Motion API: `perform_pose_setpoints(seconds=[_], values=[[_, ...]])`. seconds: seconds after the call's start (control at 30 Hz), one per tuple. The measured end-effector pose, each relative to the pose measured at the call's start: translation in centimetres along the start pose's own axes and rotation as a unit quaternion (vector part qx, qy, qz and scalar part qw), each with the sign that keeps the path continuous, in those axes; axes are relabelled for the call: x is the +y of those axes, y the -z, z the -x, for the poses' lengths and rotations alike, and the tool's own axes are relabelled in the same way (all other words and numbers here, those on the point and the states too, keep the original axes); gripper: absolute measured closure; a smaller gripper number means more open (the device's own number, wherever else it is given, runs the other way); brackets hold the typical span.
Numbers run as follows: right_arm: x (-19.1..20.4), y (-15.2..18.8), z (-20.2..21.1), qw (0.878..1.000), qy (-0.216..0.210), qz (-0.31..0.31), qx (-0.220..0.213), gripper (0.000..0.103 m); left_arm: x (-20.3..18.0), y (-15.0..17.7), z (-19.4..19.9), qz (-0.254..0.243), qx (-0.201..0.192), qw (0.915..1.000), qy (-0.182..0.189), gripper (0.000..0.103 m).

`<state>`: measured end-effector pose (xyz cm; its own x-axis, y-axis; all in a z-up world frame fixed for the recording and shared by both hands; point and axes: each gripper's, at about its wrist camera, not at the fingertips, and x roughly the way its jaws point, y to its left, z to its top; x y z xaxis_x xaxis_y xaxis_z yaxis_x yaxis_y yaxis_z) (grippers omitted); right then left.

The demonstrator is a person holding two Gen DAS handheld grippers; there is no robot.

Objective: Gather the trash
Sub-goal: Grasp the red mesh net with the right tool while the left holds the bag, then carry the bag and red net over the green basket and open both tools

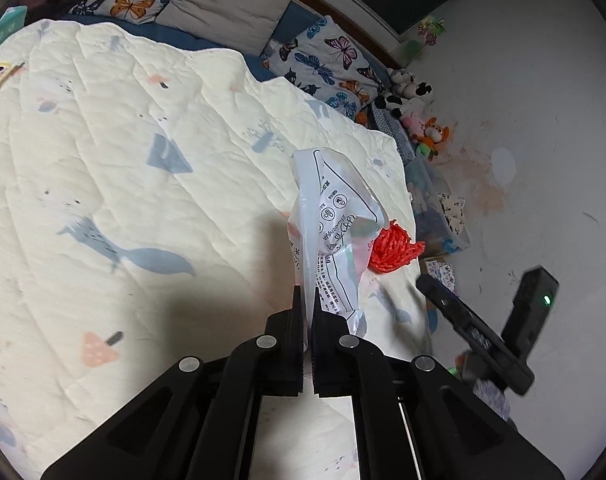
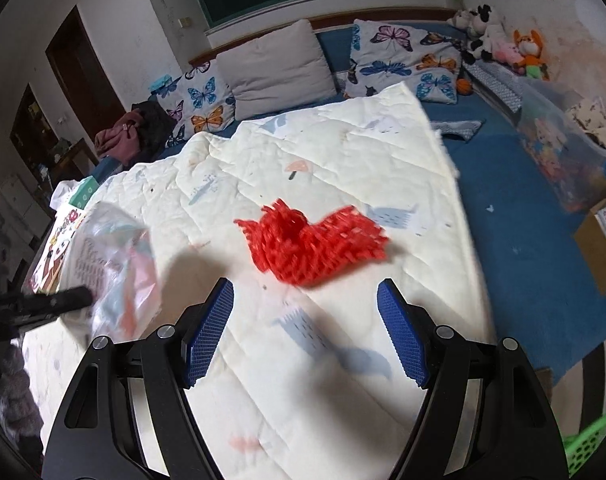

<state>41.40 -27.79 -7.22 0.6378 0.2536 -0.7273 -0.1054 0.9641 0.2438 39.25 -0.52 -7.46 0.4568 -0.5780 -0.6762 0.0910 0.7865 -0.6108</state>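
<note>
Left gripper (image 1: 308, 300) pinches crinkled clear printed plastic bag (image 1: 335, 220); right gripper (image 2: 305, 312) wide apart, red mesh netting (image 2: 311, 240) just ahead.

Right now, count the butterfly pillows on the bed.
2. One butterfly pillow lies left of the plain beige pillow at the headboard; the other butterfly pillow lies right of it. More may be hidden behind the quilt.

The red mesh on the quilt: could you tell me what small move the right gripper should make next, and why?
Probably ease the right gripper forward and down over the red mesh: its jaws are open, the mesh lies loose on the quilt, just ahead.
</note>
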Motion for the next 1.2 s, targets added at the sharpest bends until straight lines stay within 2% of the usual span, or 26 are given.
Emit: perform_pose_setpoints(seconds=[0.23,0.3,0.43,0.6,0.73,0.87,1.03,1.2], values=[[0.2,-1.1,-3.2,1.000,0.015,-0.020,0.008,0.029,0.9,-0.2,0.9,-0.005,-0.002,1.0000,-0.006,0.100],[0.3,-1.2,-3.7,1.000,0.026,-0.018,0.006,0.035,1.3,-0.3,1.3,-0.006,-0.004,1.0000,-0.004,0.100],[0.4,-1.3,-4.3,0.999,0.030,-0.020,0.006,0.039,1.8,-0.2,1.9,-0.008,-0.008,0.9999,-0.003,0.100],[0.1,-1.5,-5.2,0.999,0.031,-0.028,0.014,0.035,1.8,0.2,2.1,-0.007,-0.008,0.9999,-0.001,0.100],[0.1,-1.7,-5.1,0.999,0.029,-0.038,0.004,0.042,1.6,0.6,2.2,-0.008,-0.005,1.0000,-0.002,0.100],[0.3,-1.7,-4.0,0.999,0.022,-0.033,-0.005,0.056,1.6,0.6,2.5,-0.009,-0.009,0.9999,-0.003,0.100],[0.3,-1.5,-1.8,0.999,0.017,-0.041,-0.021,0.058,1.2,0.9,3.2,-0.012,-0.014,0.9998,-0.003,0.100],[0.5,-0.2,2.4,0.999,0.014,-0.029,-0.035,0.058,0.0,1.4,3.5,-0.028,-0.012,0.9995,0.003,0.100]])
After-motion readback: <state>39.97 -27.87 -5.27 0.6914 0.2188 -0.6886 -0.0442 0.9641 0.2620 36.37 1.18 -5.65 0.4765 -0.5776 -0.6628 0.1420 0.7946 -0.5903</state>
